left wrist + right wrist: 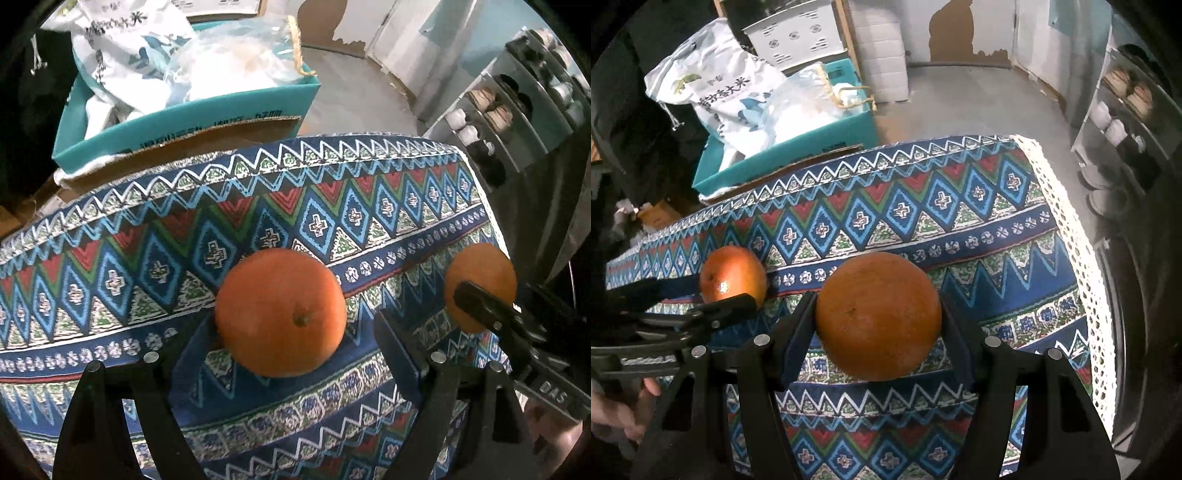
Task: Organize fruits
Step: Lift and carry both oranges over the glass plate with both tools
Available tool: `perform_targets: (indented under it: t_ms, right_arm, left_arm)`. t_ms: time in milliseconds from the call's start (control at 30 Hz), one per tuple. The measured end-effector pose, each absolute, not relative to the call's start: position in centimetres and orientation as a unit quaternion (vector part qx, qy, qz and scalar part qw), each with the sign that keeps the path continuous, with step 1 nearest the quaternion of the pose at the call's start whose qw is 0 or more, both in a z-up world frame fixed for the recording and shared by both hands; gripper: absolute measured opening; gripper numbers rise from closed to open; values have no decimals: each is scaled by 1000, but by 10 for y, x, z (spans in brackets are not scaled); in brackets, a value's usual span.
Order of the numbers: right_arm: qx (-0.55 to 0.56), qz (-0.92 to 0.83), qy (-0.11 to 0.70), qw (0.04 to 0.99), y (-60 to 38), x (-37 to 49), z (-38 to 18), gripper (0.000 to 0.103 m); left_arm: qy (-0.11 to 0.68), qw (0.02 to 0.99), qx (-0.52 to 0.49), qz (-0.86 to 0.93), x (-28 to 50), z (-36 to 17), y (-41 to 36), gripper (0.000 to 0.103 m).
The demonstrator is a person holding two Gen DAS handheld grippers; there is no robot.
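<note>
Two oranges are on a table under a blue patterned cloth (110, 258). One orange (280, 312) rests on the cloth between the fingers of my left gripper (295, 323), which stands open, with a gap on the fruit's right side. In the right wrist view this orange (733, 275) lies at the left behind a left finger (727, 306). My right gripper (878, 302) is shut on the other orange (879, 315), pads pressing both its sides. That held orange (480, 284) shows at the right of the left wrist view, behind one right finger (480, 306).
A teal box (184, 122) with white bags stands beyond the table's far edge. A shelf with cups (498, 110) is at the right. The cloth's lace trim (1071, 240) marks the table's right edge. A hand (624, 413) holds the left gripper.
</note>
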State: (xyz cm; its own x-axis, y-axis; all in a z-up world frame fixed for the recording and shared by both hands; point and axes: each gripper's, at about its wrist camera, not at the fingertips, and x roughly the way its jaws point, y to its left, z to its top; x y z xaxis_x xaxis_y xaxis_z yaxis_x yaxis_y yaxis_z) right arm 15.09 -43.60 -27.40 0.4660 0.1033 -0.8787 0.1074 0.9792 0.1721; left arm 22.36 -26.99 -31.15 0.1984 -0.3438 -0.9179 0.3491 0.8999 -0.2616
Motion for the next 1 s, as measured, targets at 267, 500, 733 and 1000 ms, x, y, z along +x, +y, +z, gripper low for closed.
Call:
perform_targets:
  t_ms: [267,500,733,1000]
  right_arm:
    - [92,2,514,853,-432,153,-272,65]
    - [84,5,514,854,-428,153,-270,65]
    - [80,9,506,859,-423,151,-261,65]
    - [74,15,489,869,-418,145,-242,65]
  left_arm:
    - [593,774,-12,-222,226,-320,-266,78]
    - [585,779,0,-225,226,-318,-265,70]
    - [581,783,4,-225,214,-313,-258,70]
    - [565,795,2,-221,196,-291,-240,69]
